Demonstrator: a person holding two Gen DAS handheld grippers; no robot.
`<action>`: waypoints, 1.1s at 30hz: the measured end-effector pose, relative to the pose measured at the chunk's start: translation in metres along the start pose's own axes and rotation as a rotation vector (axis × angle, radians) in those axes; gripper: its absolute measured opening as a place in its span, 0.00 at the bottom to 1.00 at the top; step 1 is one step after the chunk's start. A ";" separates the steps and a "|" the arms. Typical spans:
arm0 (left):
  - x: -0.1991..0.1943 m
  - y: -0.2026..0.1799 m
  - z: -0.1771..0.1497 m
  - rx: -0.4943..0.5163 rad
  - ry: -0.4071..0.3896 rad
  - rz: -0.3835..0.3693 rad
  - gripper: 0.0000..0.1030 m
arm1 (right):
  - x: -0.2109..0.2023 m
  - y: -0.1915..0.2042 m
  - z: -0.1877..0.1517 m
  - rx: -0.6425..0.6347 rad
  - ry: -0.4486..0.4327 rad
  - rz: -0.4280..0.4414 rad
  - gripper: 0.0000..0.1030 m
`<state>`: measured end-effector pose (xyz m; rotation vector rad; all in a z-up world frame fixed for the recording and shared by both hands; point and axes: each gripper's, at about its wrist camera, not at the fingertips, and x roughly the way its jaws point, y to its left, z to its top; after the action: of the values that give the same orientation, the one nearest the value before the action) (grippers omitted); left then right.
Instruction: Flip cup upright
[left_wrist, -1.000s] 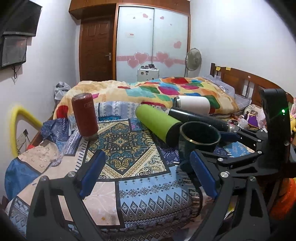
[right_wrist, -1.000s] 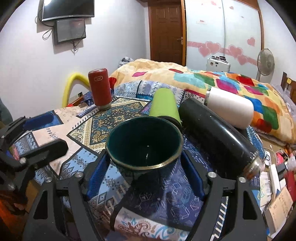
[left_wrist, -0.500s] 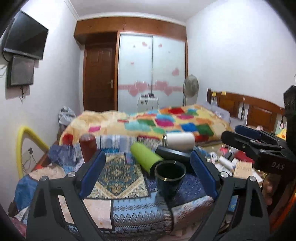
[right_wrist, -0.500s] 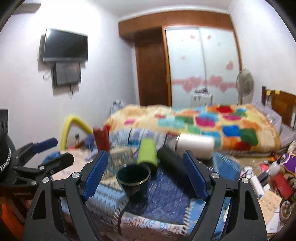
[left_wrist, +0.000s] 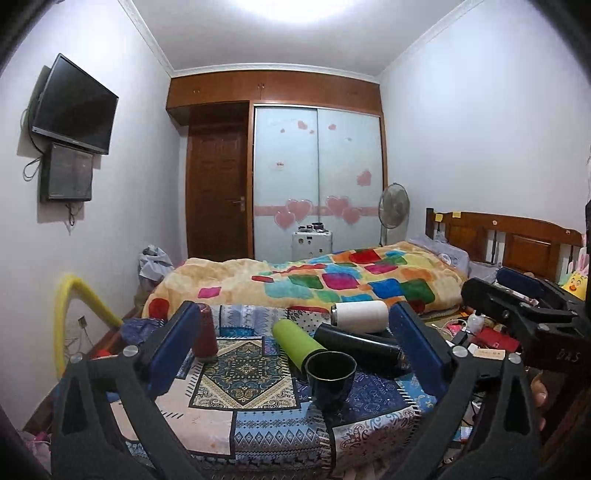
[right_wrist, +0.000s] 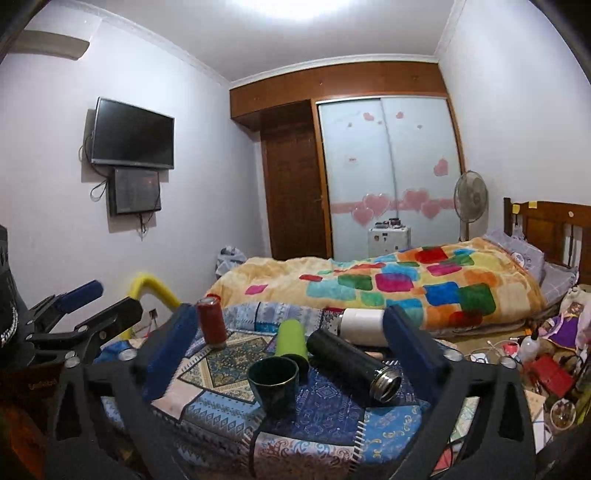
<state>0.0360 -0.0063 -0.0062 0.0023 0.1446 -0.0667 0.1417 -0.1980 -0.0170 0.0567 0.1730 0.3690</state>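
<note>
A dark green cup (left_wrist: 330, 378) with a gold rim stands upright, mouth up, on a patterned cloth over a small table (left_wrist: 229, 435); it also shows in the right wrist view (right_wrist: 274, 382). My left gripper (left_wrist: 291, 354) is open and empty, pulled back and raised above the table. My right gripper (right_wrist: 290, 356) is open and empty too, well back from the cup. Each gripper shows at the edge of the other's view.
A red bottle (left_wrist: 205, 332) stands upright at the back left. A lime green bottle (left_wrist: 297, 345), a black flask (left_wrist: 358, 345) and a white flask (left_wrist: 360, 315) lie behind the cup. A bed (left_wrist: 332, 280) is beyond; clutter lies on the floor to the right (right_wrist: 546, 365).
Both grippers have pulled back and up from the table. The right gripper, earlier open around the cup, is now far from it. The cup stays upright.
</note>
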 end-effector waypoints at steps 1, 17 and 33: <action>-0.002 0.000 0.000 -0.001 0.001 0.004 1.00 | -0.001 0.001 0.000 0.000 -0.001 -0.002 1.00; -0.012 0.004 -0.004 -0.011 -0.011 0.034 1.00 | -0.008 0.008 -0.006 -0.019 0.010 -0.020 1.00; -0.010 0.005 -0.005 -0.017 0.002 0.017 1.00 | -0.012 0.010 -0.004 -0.029 0.003 -0.034 1.00</action>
<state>0.0256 -0.0007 -0.0101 -0.0131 0.1474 -0.0483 0.1264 -0.1926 -0.0177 0.0247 0.1716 0.3376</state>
